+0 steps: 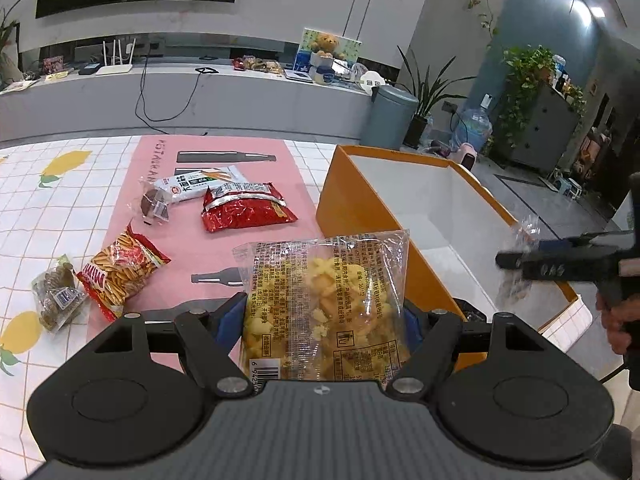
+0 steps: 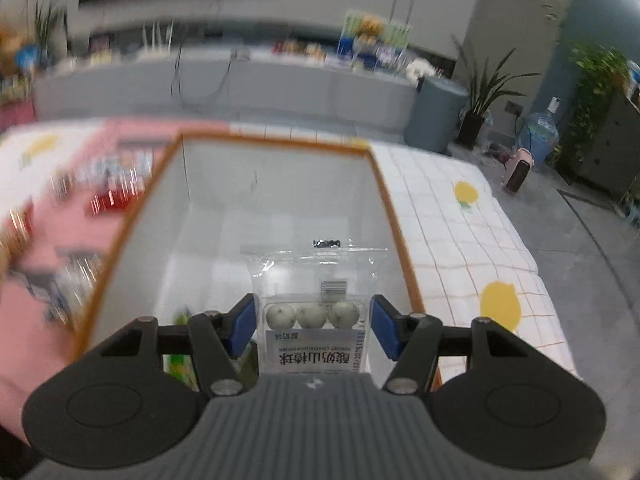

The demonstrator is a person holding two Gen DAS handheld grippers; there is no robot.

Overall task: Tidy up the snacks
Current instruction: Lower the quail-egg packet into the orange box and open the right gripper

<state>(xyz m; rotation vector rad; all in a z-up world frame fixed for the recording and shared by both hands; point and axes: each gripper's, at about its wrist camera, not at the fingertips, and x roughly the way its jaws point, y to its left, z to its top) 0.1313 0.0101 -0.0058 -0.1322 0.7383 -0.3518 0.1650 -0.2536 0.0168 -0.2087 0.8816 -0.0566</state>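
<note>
Yellow snack bag point(image 1: 324, 304): clamped betw. pads of left gripper point(image 1: 325, 316), tilted down, held just left of orange box point(image 1: 340, 192), above pink mat point(image 1: 224, 240).
Clear ball pack point(image 2: 314, 312): pinched in right gripper point(image 2: 314, 326), angled down over box interior.
Loose pkts on mat: red bag point(image 1: 246, 210), Mimi sticks point(image 1: 124, 276).

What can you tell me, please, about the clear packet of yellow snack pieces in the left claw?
The clear plastic packet of yellow snack pieces stands upright between the left claw's blue pads, which press its sides. Printed text and a barcode cover the film; its top seal is crinkled. It is held before the orange box with a white interior, above the pink mat.
</note>
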